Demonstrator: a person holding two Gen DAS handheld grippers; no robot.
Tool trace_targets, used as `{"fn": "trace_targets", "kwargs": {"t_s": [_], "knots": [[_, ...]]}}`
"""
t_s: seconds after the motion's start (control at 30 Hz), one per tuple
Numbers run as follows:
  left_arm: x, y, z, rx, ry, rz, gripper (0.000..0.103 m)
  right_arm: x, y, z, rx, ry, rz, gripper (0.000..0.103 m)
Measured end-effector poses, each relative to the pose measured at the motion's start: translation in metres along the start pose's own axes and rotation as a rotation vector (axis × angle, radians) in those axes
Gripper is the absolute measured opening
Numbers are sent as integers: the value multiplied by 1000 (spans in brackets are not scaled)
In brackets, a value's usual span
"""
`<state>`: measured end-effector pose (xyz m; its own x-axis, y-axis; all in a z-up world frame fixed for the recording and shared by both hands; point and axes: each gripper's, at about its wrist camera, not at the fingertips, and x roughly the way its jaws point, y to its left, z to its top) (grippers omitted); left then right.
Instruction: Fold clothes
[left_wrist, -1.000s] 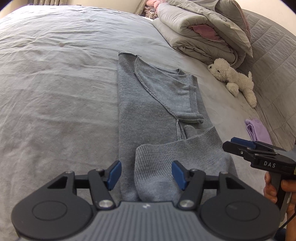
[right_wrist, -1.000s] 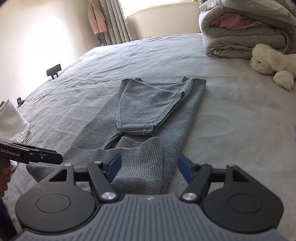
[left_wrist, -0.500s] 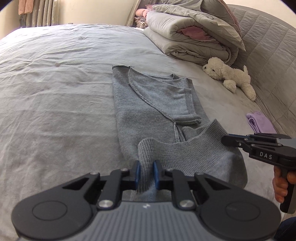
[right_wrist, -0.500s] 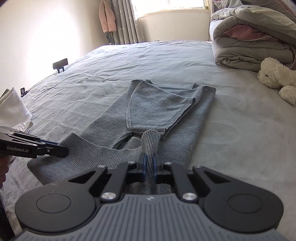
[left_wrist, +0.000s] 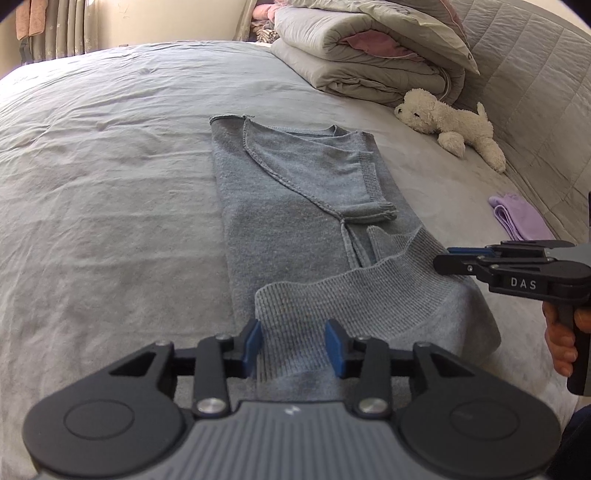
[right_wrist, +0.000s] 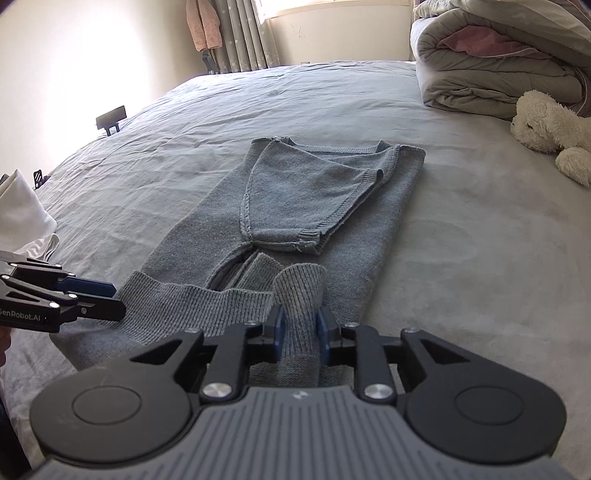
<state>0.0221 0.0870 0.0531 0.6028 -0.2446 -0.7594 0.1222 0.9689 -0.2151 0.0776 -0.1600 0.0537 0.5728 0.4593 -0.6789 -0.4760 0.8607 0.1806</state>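
Left gripper (left_wrist: 293, 343) jaws just reopened, straddling sweater (left_wrist: 295, 206) hem without pinching. Right gripper (right_wrist: 298, 334) also reopening, pads (right_wrist: 277, 332) touching bunched hem on bed (right_wrist: 461, 240).

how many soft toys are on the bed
1: a white plush dog toy lies on the grey bed, right of the grey knitted sweater, below the folded grey duvet. Others may be hidden behind it.

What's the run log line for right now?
task: fold sweater; left fingers: just opening, hem between; right fingers: just opening, hem pinched between
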Motion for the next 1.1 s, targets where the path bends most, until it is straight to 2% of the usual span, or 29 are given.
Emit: {"fn": "trace_targets", "kwargs": {"t_s": [0.07,0.13,0.2,0.23,0.27,0.4,0.53,0.63,0.7,0.77,0.83,0.9,1.1], "knots": [[4,3,-1,-21,17,-3,41,4,1,0,-7,6,1,32],[4,1,-3,-22,12,-9,33,6,6,-2,-31,8,-2,32],[1,-2,-4,-15,-3,5,17,5,11,-3,-57,-2,0,30],[0,-3,-4,-11,-12,13,15,3,13,-4,-69,-14,5,16],[-2,-4,-3,-8,-21,13,12,-3,15,-3,-81,-36,23,9],[-19,-7,0,6,-72,2,10,-32,28,-3,-136,-144,134,9],[-36,-7,5,1,-137,-35,8,-47,29,-4,-153,-199,169,9],[-52,-7,14,10,-265,-85,7,-55,26,3,-171,-255,226,9],[-54,-7,27,36,-339,-76,7,-53,17,17,-129,-288,262,9],[-45,-4,48,64,-400,-72,7,-40,2,31,-56,-278,243,9],[-25,-1,70,92,-448,-68,7,-16,-17,43,33,-225,194,9],[-2,5,83,91,-466,-68,7,9,-34,49,99,-180,147,9],[65,30,89,-26,-325,-29,7,50,-52,53,148,-127,38,9]]}}
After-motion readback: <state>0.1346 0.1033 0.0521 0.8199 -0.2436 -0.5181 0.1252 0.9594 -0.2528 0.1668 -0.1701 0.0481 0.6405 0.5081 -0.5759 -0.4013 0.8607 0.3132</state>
